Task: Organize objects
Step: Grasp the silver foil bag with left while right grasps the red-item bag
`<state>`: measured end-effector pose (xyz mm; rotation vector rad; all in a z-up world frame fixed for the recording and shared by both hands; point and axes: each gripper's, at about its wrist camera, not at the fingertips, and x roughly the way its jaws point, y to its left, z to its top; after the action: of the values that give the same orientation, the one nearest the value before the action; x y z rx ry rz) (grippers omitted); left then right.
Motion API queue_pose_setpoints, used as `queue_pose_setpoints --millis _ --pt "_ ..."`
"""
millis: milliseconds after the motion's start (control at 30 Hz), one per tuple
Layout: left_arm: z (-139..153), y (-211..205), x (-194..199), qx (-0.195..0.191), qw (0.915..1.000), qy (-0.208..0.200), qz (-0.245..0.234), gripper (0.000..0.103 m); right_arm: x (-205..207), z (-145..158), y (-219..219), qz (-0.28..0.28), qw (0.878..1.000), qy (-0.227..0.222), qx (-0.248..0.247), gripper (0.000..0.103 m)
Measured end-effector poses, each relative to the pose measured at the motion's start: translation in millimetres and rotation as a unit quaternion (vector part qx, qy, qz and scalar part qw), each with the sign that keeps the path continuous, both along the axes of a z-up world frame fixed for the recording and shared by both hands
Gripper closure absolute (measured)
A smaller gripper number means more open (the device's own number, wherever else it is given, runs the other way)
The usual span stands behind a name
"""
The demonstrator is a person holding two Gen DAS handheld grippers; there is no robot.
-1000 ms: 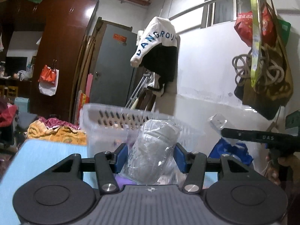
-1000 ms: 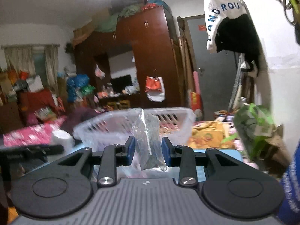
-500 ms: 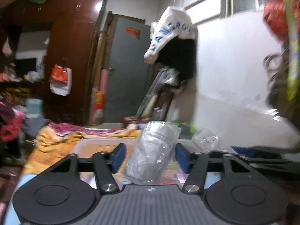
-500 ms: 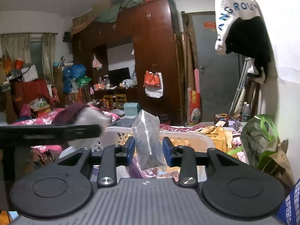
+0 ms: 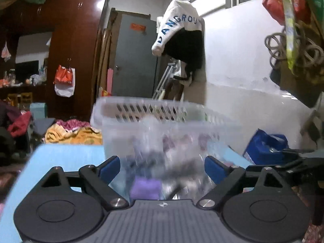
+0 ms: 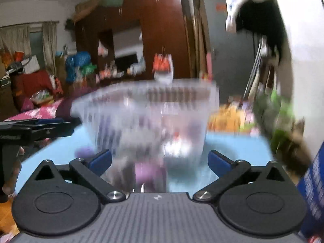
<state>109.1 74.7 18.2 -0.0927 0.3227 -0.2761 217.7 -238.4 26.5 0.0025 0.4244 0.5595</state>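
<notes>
A translucent white slotted basket (image 5: 141,109) stands on a light blue table (image 5: 66,156), straight ahead in both views; it also shows in the right wrist view (image 6: 154,93). My left gripper (image 5: 162,168) is open, with a blurred clear plastic bag (image 5: 162,162) and a purple item (image 5: 144,186) between its spread fingers, close in front of the basket. My right gripper (image 6: 160,162) is open too, close to the basket's near wall, with blurred clear plastic and a purple item (image 6: 145,172) below it. The left gripper (image 6: 36,129) shows at the right view's left edge.
A dark wooden wardrobe (image 5: 75,50) and a grey door (image 5: 135,60) stand behind. A white and black garment (image 5: 180,38) hangs on the wall. A blue bag (image 5: 265,145) sits right of the table; a green bag (image 6: 281,117) sits further right.
Both grippers have opened and let go of their clear plastic bags. Both have dropped lower, so the basket now stands in front of them at rim height. Both views are motion-blurred.
</notes>
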Motion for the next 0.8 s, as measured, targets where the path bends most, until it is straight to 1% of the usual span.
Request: queue_pose_setpoints --millis 100,167,200,267,333,400,433,500,567,633,667,700,733,800 --pt "-13.3 -3.1 -4.9 0.006 0.9998 0.017 0.005 0.011 2.2 -17.0 -5.6 0.016 0.999 0.031 -0.004 0.002" --pt "-21.3 -2.4 -1.5 0.004 0.9995 0.024 0.019 0.011 4.7 -24.1 -7.9 0.019 0.999 0.045 -0.004 0.012" --pt "-24.4 -2.0 2.2 -0.002 0.9993 0.033 0.017 0.011 7.8 -24.8 -9.0 0.022 0.998 0.052 0.000 0.014" --pt "-29.9 -2.6 10.7 -0.017 0.9982 0.057 0.005 0.012 10.6 -28.4 -7.9 0.034 0.997 0.062 0.003 0.026" --pt "-31.8 -4.6 14.4 -0.026 0.9978 0.061 0.008 0.012 10.4 -31.3 -5.0 0.039 0.997 0.062 -0.006 0.029" --pt "-31.6 -8.0 15.7 -0.027 0.9976 0.062 0.017 0.012 8.6 -33.0 -3.9 0.040 0.997 0.059 -0.002 0.032" --pt "-31.9 -8.4 17.8 -0.027 0.9973 0.066 0.017 0.012 7.8 -32.1 -4.6 0.040 0.998 0.057 0.002 0.036" --pt "-34.2 -11.9 22.2 -0.025 0.9966 0.078 0.011 0.012 8.6 -33.8 -5.7 0.040 0.997 0.058 0.000 0.039" --pt "-37.3 -15.8 26.5 -0.026 0.9956 0.089 0.011 0.012 8.3 -34.1 -5.6 0.043 0.997 0.060 0.005 0.047" --pt "-38.3 -15.2 28.2 -0.035 0.9943 0.100 0.010 0.012 8.4 -36.0 -6.7 0.045 0.997 0.062 0.008 0.055" --pt "-40.6 -16.0 29.2 -0.041 0.9932 0.108 0.011 0.013 9.0 -36.2 -6.6 0.045 0.997 0.063 0.010 0.055" --pt "-42.0 -15.9 30.8 -0.047 0.9919 0.118 0.013 0.019 8.0 -36.0 -6.8 0.046 0.997 0.063 0.010 0.055" --pt "-44.2 -14.9 30.8 -0.054 0.9910 0.122 0.011 0.029 7.1 -36.0 -6.7 0.047 0.997 0.061 0.009 0.055" --pt "-47.9 -12.4 32.3 -0.070 0.9889 0.131 0.003 0.039 4.6 -35.3 -3.5 0.047 0.997 0.054 -0.001 0.055"
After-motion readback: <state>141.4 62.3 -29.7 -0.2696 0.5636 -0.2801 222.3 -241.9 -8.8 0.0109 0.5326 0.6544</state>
